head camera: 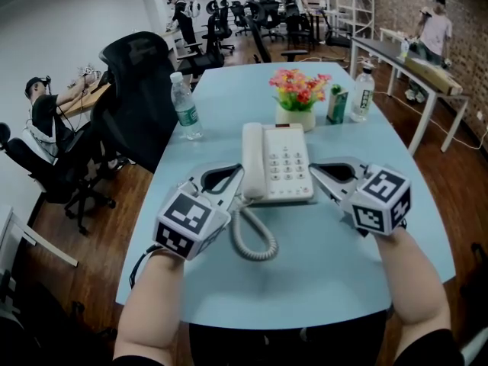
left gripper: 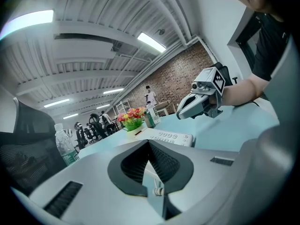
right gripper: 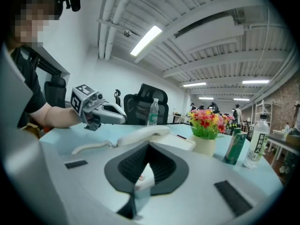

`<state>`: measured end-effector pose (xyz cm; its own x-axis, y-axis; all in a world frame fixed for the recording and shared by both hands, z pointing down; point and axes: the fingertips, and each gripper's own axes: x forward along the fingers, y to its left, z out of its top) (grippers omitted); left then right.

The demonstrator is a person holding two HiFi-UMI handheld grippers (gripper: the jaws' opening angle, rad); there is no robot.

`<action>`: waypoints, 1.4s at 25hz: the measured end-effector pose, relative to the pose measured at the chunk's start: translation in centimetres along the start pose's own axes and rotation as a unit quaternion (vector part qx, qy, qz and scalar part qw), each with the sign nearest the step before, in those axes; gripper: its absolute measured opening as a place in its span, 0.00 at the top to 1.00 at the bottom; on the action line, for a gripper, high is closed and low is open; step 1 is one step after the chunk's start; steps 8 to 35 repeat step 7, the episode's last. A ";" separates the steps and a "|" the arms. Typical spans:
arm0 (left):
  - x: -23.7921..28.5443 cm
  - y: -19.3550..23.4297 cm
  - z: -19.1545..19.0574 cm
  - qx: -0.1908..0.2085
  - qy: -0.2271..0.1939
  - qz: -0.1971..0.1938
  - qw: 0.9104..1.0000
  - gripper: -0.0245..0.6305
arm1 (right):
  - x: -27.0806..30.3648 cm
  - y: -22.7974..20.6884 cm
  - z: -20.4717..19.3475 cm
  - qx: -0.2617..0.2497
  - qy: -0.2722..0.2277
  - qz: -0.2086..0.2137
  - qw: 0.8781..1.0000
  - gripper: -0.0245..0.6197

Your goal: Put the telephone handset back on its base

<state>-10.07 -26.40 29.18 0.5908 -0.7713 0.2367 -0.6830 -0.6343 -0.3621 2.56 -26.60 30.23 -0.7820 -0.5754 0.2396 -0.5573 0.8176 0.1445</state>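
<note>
The white telephone base [head camera: 288,166] sits mid-table, keypad up. Its handset [head camera: 253,158] lies in the cradle along the base's left side, and the coiled cord [head camera: 248,235] loops toward me. My left gripper [head camera: 238,174] rests just left of the handset, jaws shut and empty. Just right of the base, my right gripper [head camera: 313,167] also looks shut with nothing in it. The left gripper view looks past shut tips [left gripper: 149,142] to the keypad [left gripper: 171,136] and the other gripper [left gripper: 199,104]. In the right gripper view the handset [right gripper: 143,135] lies beyond the tips [right gripper: 149,144].
On the light blue table [head camera: 328,273] stand a water bottle [head camera: 185,107] at the back left, a flower pot [head camera: 297,97], a green carton [head camera: 337,105] and another bottle [head camera: 362,91] behind the phone. A black office chair [head camera: 141,97] stands at the left edge. People sit at desks beyond.
</note>
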 end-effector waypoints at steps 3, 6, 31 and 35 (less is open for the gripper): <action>0.0 0.1 0.0 -0.001 0.001 0.001 1.000 0.96 | 0.0 0.0 0.0 0.000 0.001 0.000 1.000 0.94; 0.0 0.2 0.0 -0.002 0.001 0.004 1.000 0.96 | 0.1 0.0 0.0 -0.001 0.002 0.001 1.000 0.94; 0.1 0.2 0.0 -0.003 0.001 0.005 1.000 0.96 | 0.2 0.0 0.0 -0.001 0.003 0.001 1.000 0.94; 0.1 0.2 0.0 -0.003 0.001 0.005 1.000 0.96 | 0.2 0.0 0.0 -0.001 0.003 0.001 1.000 0.94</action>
